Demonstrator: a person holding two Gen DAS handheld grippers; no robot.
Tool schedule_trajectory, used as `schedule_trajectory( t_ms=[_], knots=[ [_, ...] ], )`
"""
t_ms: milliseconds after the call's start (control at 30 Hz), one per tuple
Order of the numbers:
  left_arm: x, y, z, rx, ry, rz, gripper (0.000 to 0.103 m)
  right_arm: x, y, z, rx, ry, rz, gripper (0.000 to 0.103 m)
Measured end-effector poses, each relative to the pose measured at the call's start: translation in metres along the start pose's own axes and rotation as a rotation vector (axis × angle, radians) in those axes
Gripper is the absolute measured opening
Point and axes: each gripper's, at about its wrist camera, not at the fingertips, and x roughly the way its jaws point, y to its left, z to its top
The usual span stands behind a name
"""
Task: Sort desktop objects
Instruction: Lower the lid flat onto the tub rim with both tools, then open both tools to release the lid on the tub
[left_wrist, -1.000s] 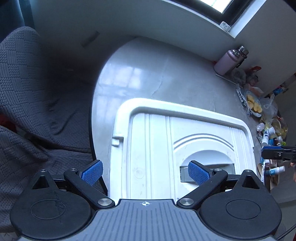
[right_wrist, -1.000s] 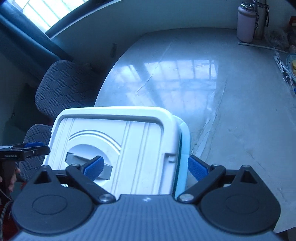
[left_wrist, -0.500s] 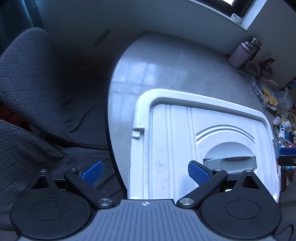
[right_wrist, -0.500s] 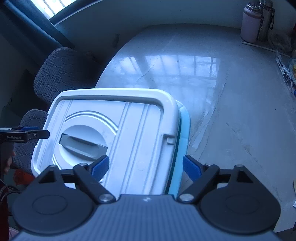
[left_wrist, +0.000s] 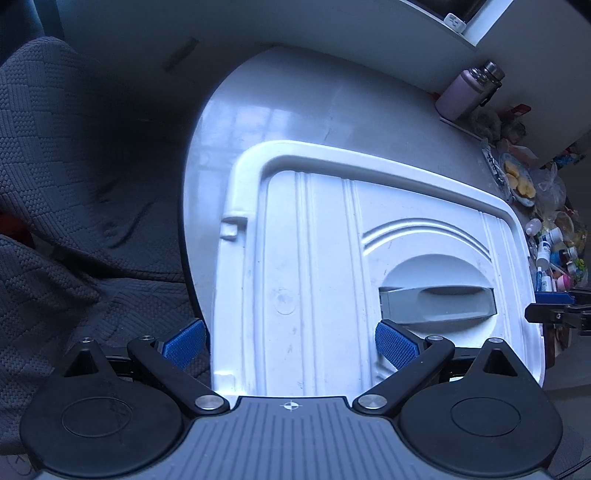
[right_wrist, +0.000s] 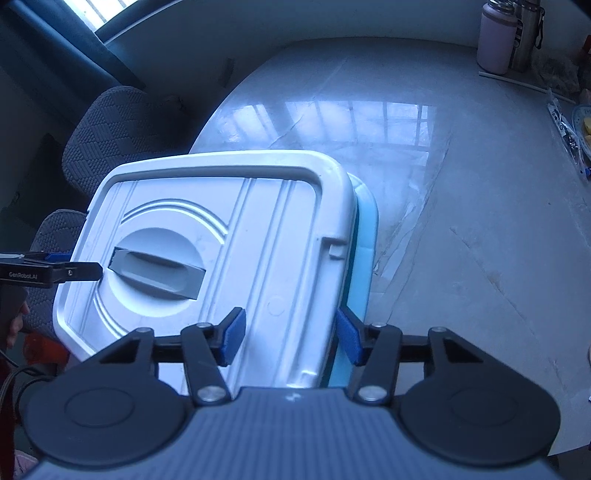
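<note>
A white lid (left_wrist: 321, 258) with a grey handle (left_wrist: 436, 304) lies on a light blue box (right_wrist: 364, 236) at the table's near left corner. My left gripper (left_wrist: 290, 349) stands open across the lid's left edge, one pad outside the rim and the other over the lid near the handle. My right gripper (right_wrist: 290, 339) is closing on the lid's right rim, one pad on the lid top, the other against its outer side. Each gripper's tip shows in the other's view: the left gripper (right_wrist: 74, 275) and the right gripper (left_wrist: 554, 314).
The pale glossy table (right_wrist: 461, 184) stretches away behind the box. A pink bottle (right_wrist: 496, 37) and a steel flask (right_wrist: 526, 35) stand at the far edge, with a snack plate (left_wrist: 519, 181) and small bottles (left_wrist: 550, 243) to the right. Grey fabric chairs (left_wrist: 74, 184) flank the left side.
The right gripper's jaws have drawn in from wide apart to a narrow hold over the lid's right rim. Both grippers have sunk a little toward the lid. The left jaws stay wide.
</note>
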Motion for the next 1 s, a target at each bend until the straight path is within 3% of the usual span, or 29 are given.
schedule_trajectory(
  t_ms=[600,1000],
  knots=[
    [-0.004,-0.020,-0.011,0.035,0.005,-0.020,0.098,0.002,-0.005,0.002,0.007,0.000,-0.051,0.049],
    [-0.002,-0.022,-0.014,0.049,0.011,0.016,0.099,0.010,-0.002,0.004,0.012,0.014,-0.056,0.050]
  ],
)
